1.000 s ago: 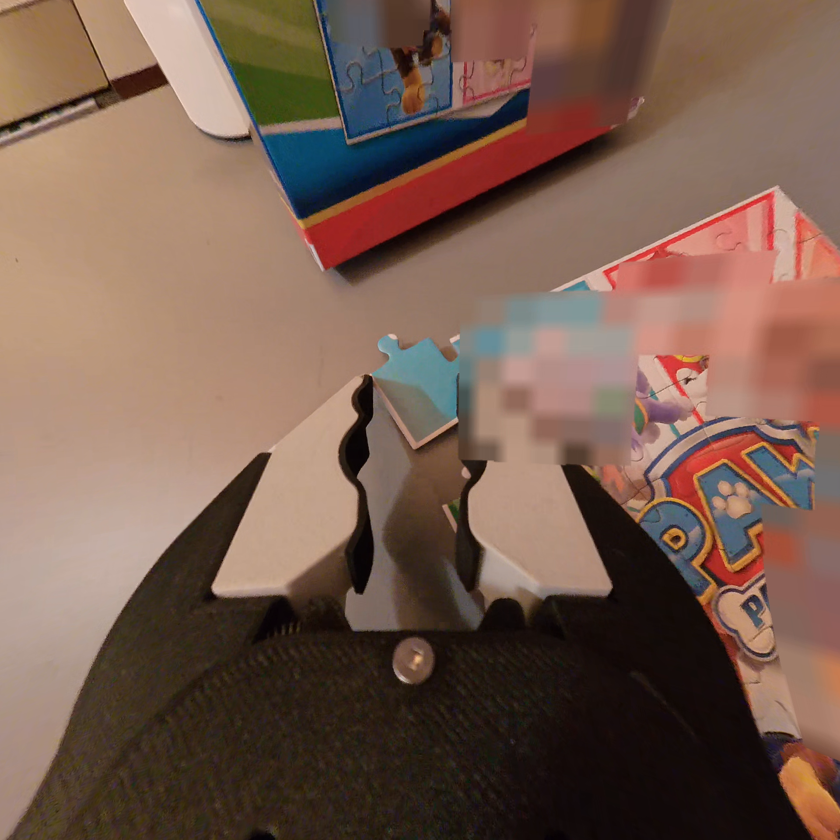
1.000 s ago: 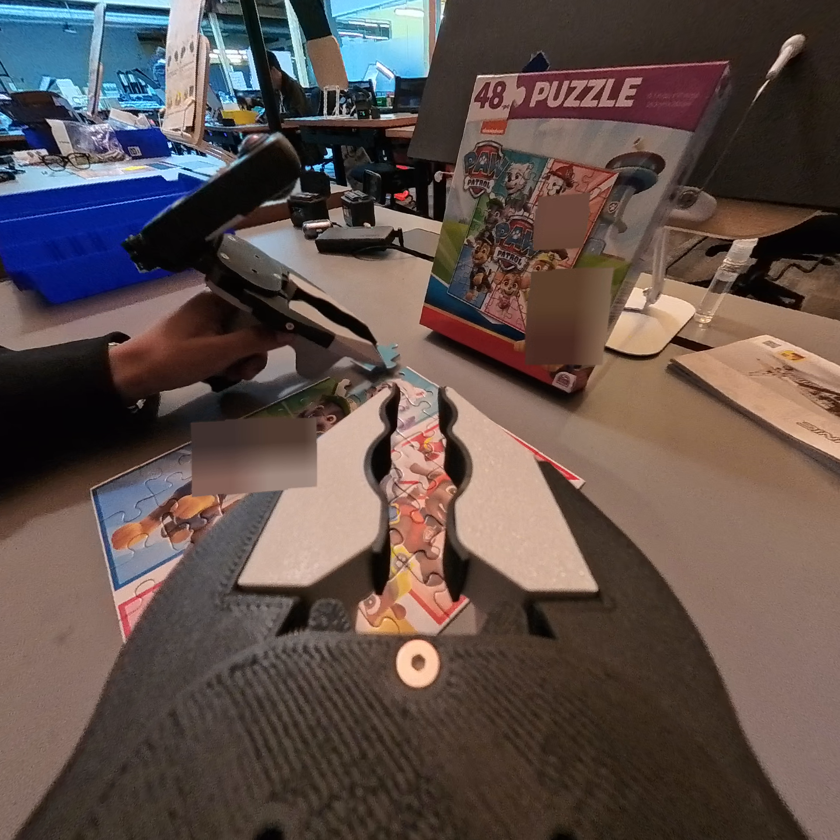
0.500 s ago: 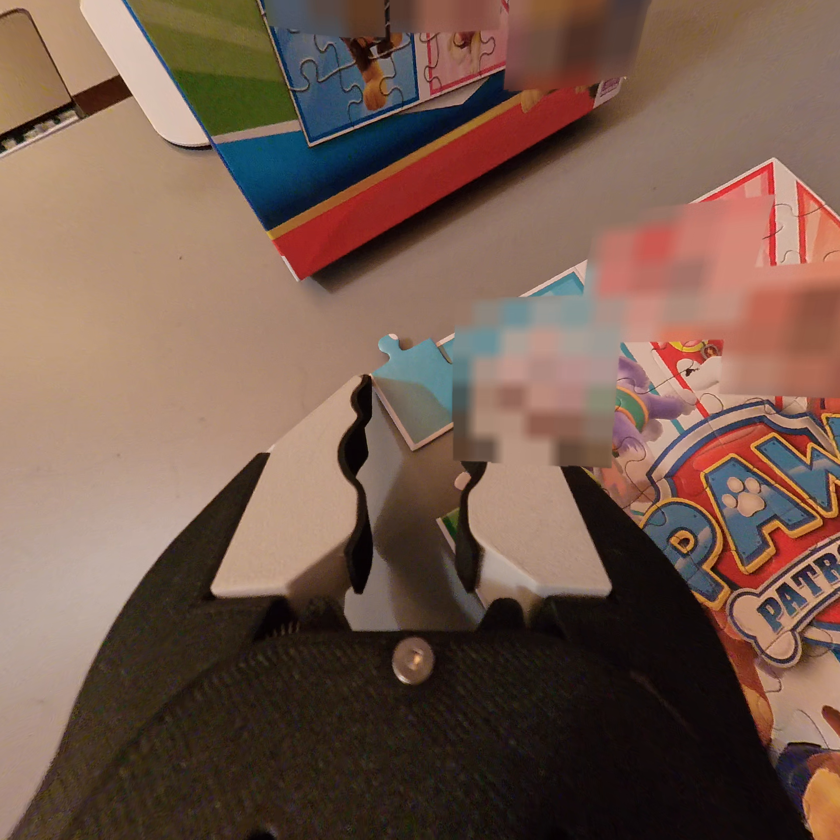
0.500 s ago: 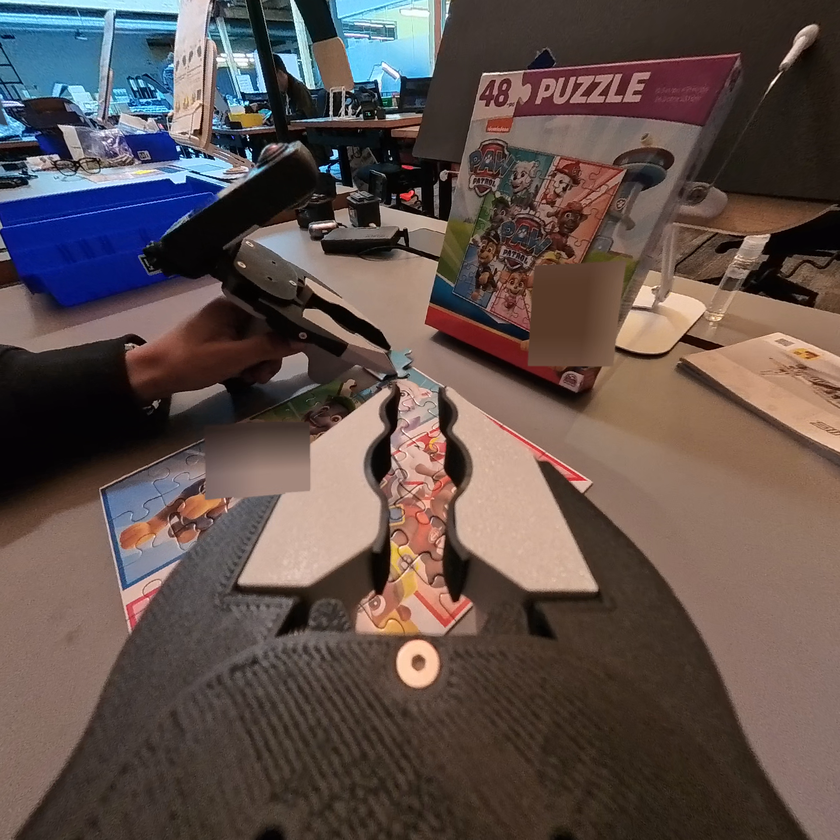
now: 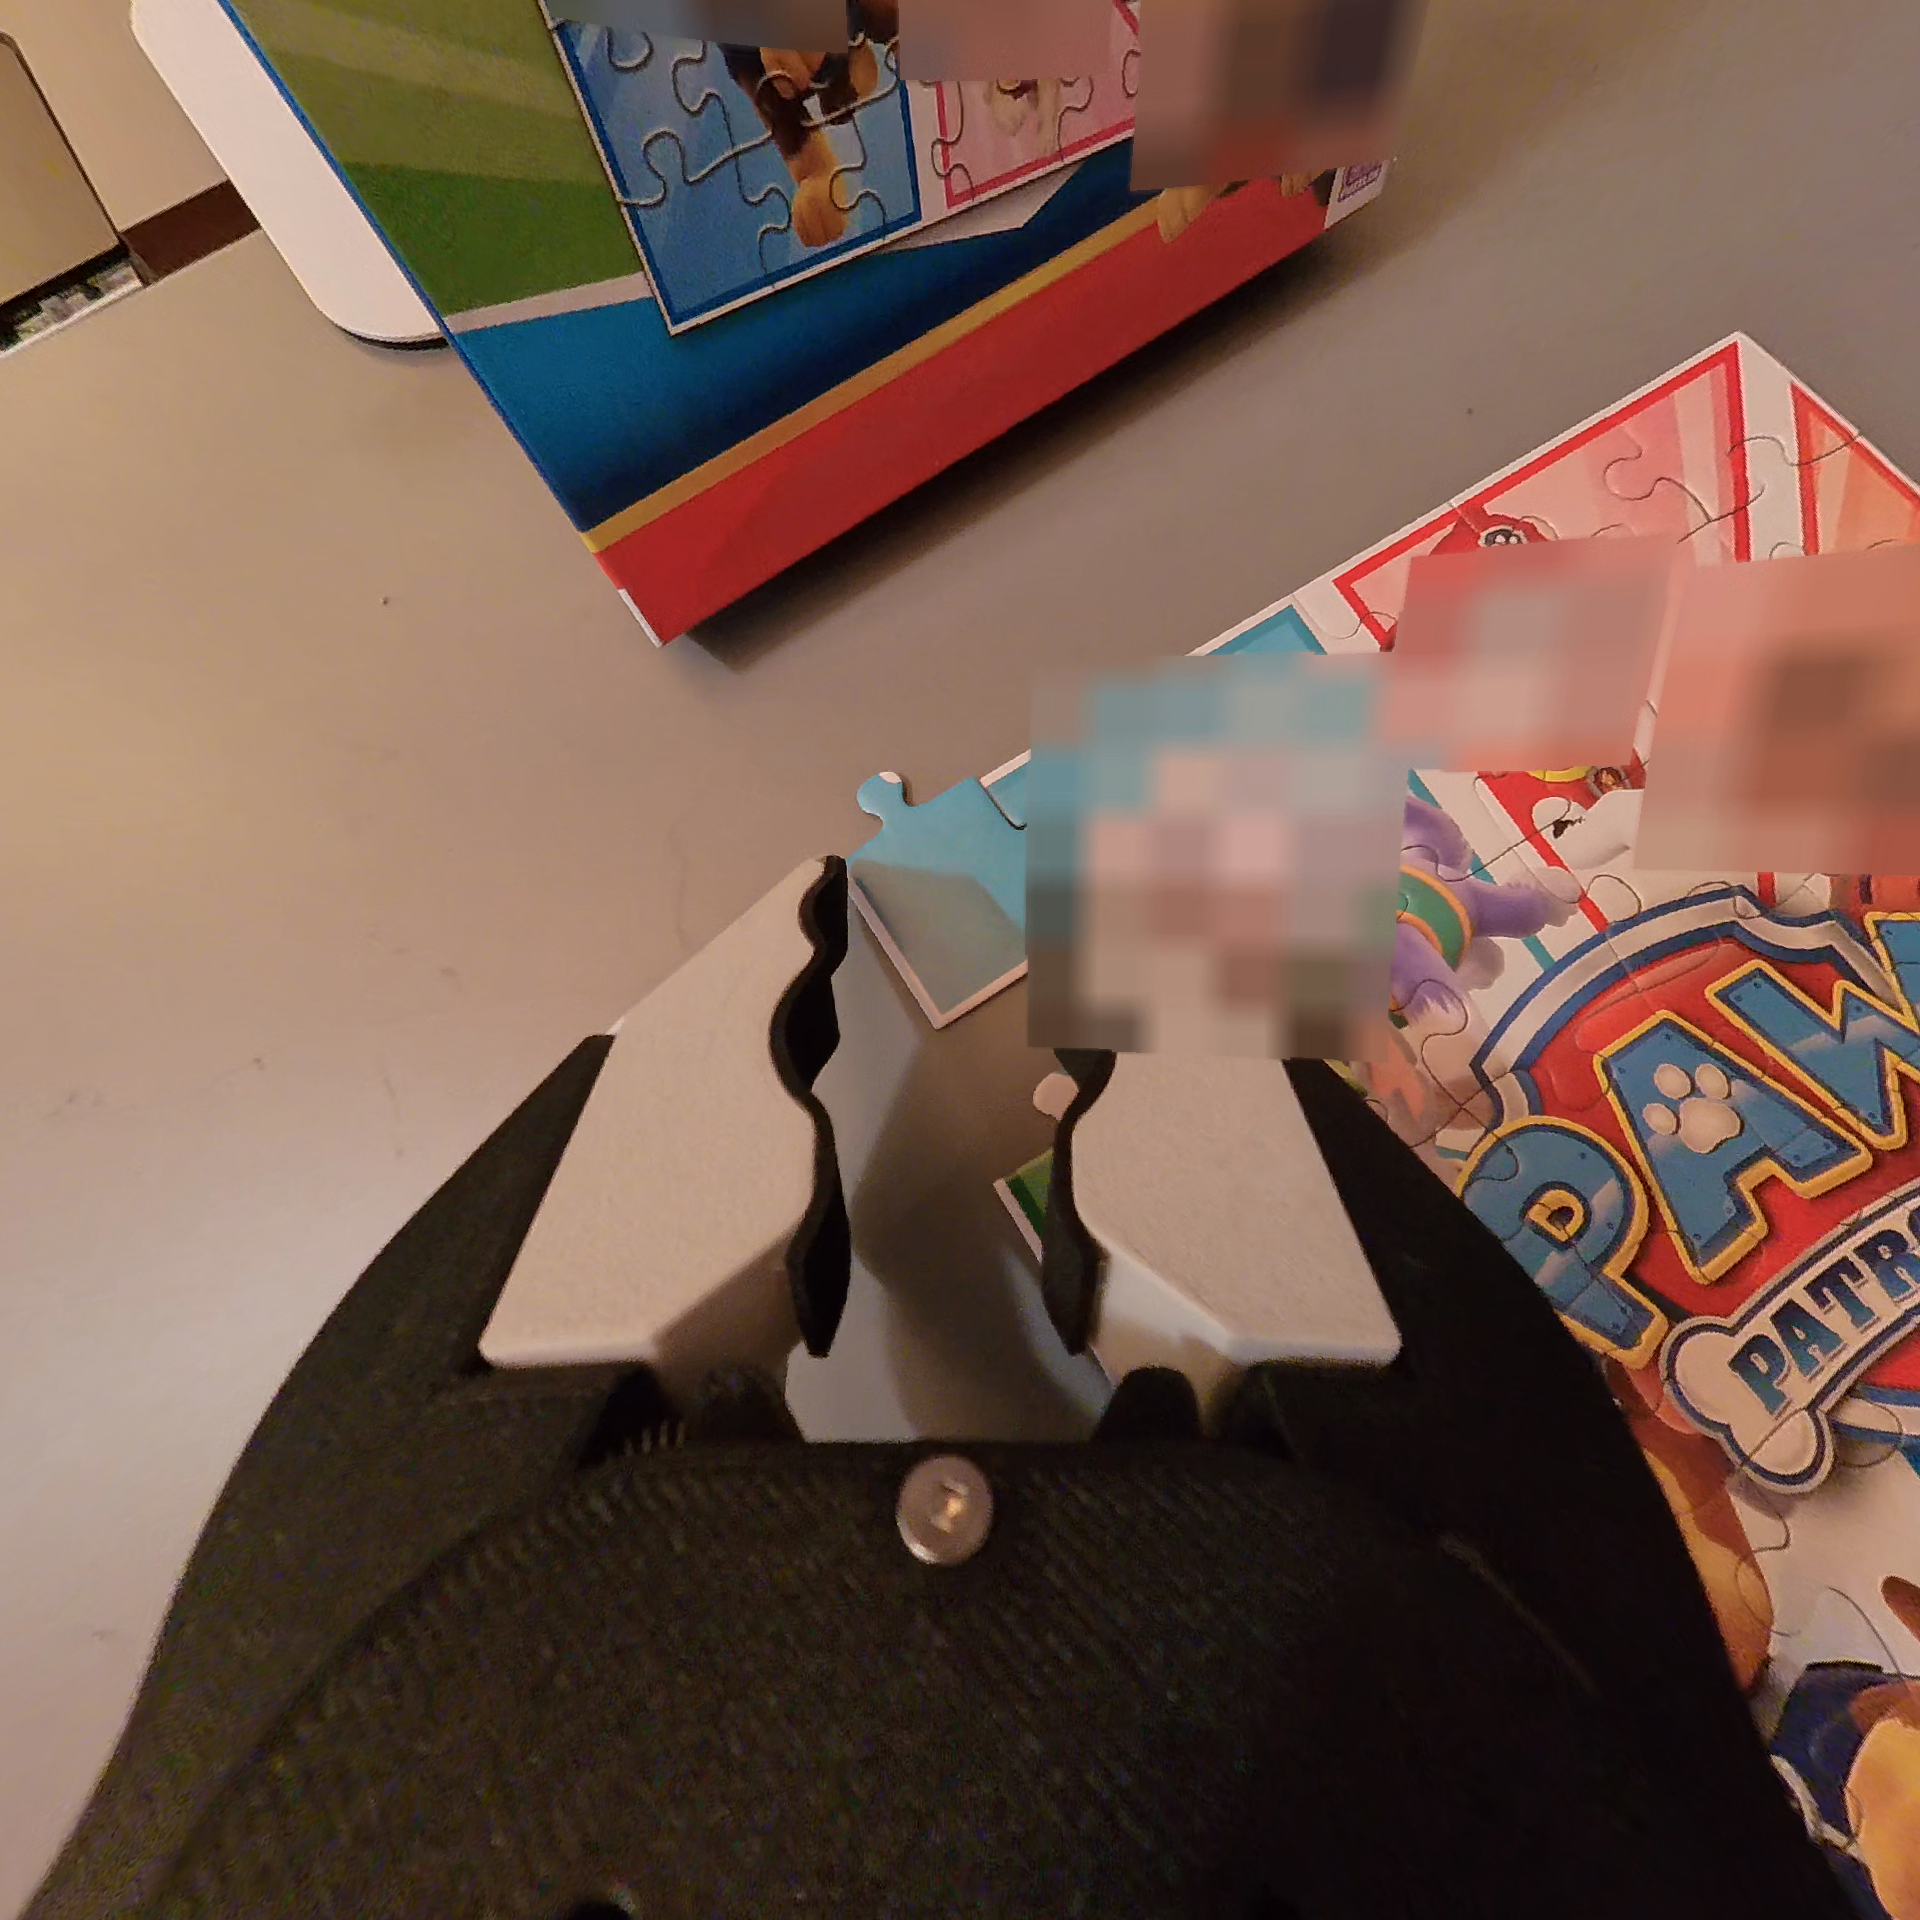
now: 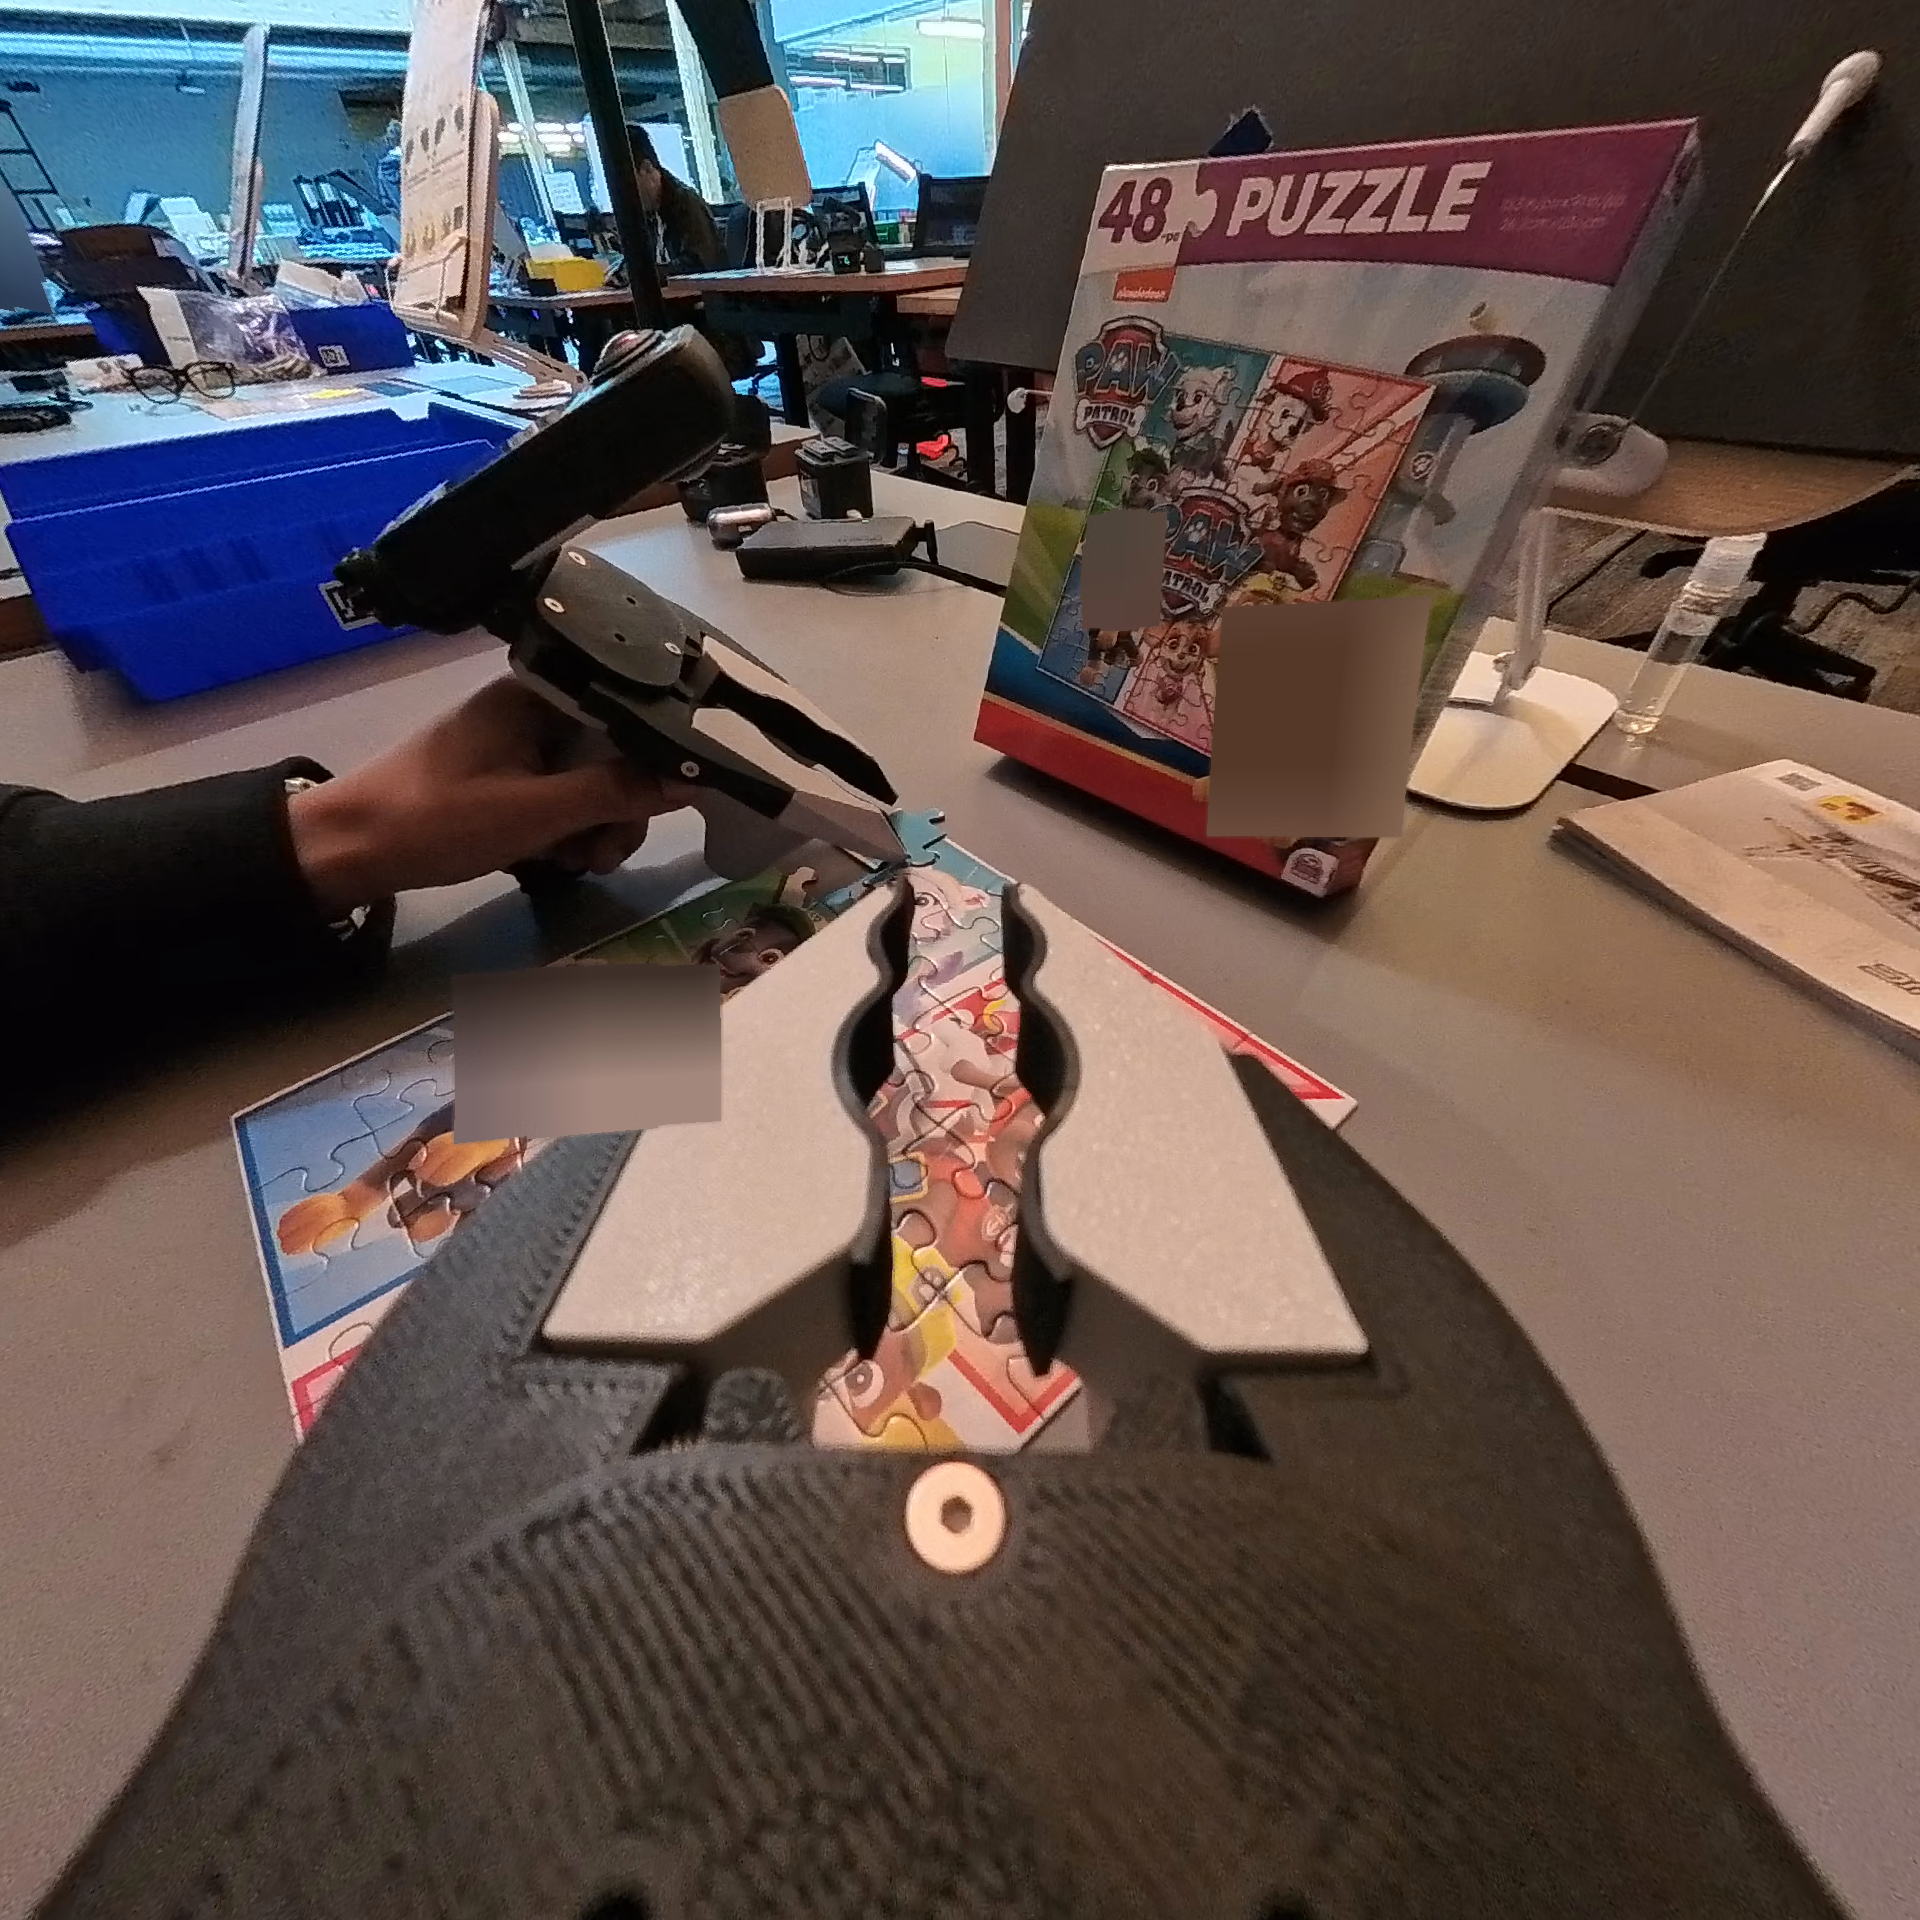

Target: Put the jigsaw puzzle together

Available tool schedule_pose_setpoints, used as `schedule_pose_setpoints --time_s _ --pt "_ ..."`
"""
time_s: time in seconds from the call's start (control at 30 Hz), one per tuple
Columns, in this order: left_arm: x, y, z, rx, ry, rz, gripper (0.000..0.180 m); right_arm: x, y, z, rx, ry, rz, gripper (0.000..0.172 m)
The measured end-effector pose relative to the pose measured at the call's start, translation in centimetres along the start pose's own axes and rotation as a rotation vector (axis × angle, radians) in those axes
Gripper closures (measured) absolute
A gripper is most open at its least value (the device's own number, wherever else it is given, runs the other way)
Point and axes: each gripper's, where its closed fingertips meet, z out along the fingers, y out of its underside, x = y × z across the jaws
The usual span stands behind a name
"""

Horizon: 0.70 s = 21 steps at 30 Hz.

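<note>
Blue puzzle piece [image 5: 940, 894] flat by left hand-held gripper [image 5: 951, 971], knob pointing away.

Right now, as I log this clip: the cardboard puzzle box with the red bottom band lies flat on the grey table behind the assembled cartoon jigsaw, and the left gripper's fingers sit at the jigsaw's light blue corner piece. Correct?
Not quite. The cardboard puzzle box with the red bottom band stands upright, leaning slightly back, on the grey table; the right wrist view shows it. Otherwise yes: it is behind the assembled cartoon jigsaw, and the left gripper is at the light blue corner piece.
</note>
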Motion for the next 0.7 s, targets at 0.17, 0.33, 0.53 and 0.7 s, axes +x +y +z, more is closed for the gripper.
schedule_pose_setpoints --time_s 0.17,0.33,0.53,0.7 --pt "-0.02 0.06 0.03 -0.003 0.009 -0.009 0.142 -0.05 -0.01 0.01 0.001 -0.002 0.000 0.155" --pt "0.06 0.15 0.12 -0.011 0.039 -0.031 0.142 -0.06 0.01 0.03 0.000 -0.002 0.000 0.155" --pt "-0.13 0.09 -0.03 -0.002 0.037 -0.032 0.162 -0.05 0.01 0.02 0.000 -0.002 0.000 0.155" --pt "-0.78 0.19 -0.25 0.004 0.024 -0.043 0.161 -0.07 0.03 0.02 -0.001 -0.002 -0.001 0.155"
